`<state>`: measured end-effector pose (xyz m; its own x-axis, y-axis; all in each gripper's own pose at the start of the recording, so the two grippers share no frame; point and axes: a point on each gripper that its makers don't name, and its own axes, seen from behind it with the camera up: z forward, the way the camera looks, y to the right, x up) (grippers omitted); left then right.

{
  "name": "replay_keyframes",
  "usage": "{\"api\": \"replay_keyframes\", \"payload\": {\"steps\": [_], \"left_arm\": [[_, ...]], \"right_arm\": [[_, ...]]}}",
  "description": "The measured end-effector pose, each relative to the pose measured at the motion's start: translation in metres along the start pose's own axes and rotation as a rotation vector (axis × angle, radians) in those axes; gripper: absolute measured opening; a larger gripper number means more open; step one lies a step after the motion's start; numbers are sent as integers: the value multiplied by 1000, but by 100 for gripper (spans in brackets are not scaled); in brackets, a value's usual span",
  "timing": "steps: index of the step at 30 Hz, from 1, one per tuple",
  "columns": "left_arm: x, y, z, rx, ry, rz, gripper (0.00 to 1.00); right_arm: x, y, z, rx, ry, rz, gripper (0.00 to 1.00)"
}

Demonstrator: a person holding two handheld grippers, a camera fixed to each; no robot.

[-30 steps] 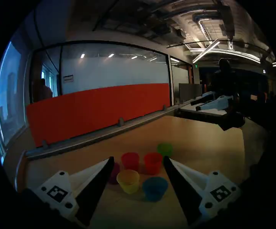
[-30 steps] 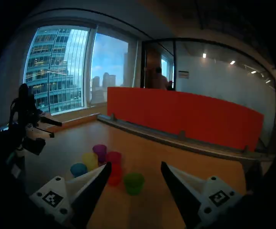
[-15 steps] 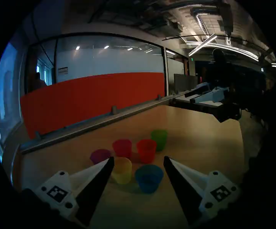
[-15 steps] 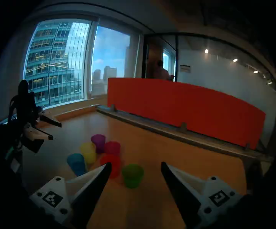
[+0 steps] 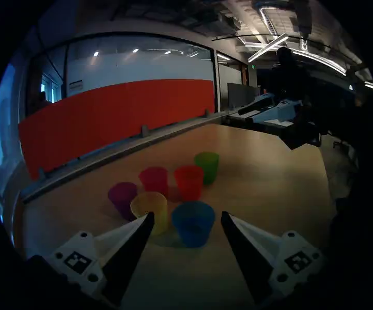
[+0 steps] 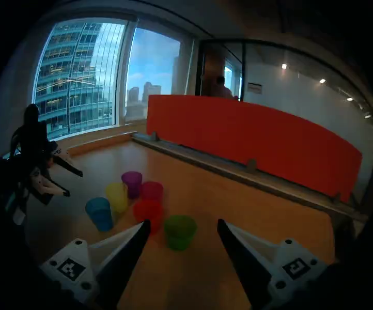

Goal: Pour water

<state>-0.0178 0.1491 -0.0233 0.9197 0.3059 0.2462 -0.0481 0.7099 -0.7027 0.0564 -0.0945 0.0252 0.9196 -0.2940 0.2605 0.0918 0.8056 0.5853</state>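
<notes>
Cup cluster (image 5: 189,182) stands mid-tabletop (image 5: 269,181), clear of all edges: blue cup (image 5: 193,223) dead ahead of the empty, spread left tool (image 5: 186,214), green cup (image 6: 180,231) ahead of the equally released right tool (image 6: 183,221); left looks nearer.

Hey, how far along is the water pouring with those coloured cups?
Done: nothing visible. In hand: nothing; the left claw is open facing the blue cup, the right claw open facing the green cup, both cups upright on the table. Left: gripping a cup and pouring.
</notes>
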Motion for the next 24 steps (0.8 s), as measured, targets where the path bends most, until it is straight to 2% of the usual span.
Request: {"api": "replay_keyframes", "payload": {"steps": [12, 24], "left_arm": [[-36, 4, 22, -24, -105, -6, 96], [-55, 8, 46, -55, -166, -13, 96]], "right_arm": [[-9, 3, 13, 2, -24, -2, 100], [-17, 4, 28, 13, -40, 5, 100]]}}
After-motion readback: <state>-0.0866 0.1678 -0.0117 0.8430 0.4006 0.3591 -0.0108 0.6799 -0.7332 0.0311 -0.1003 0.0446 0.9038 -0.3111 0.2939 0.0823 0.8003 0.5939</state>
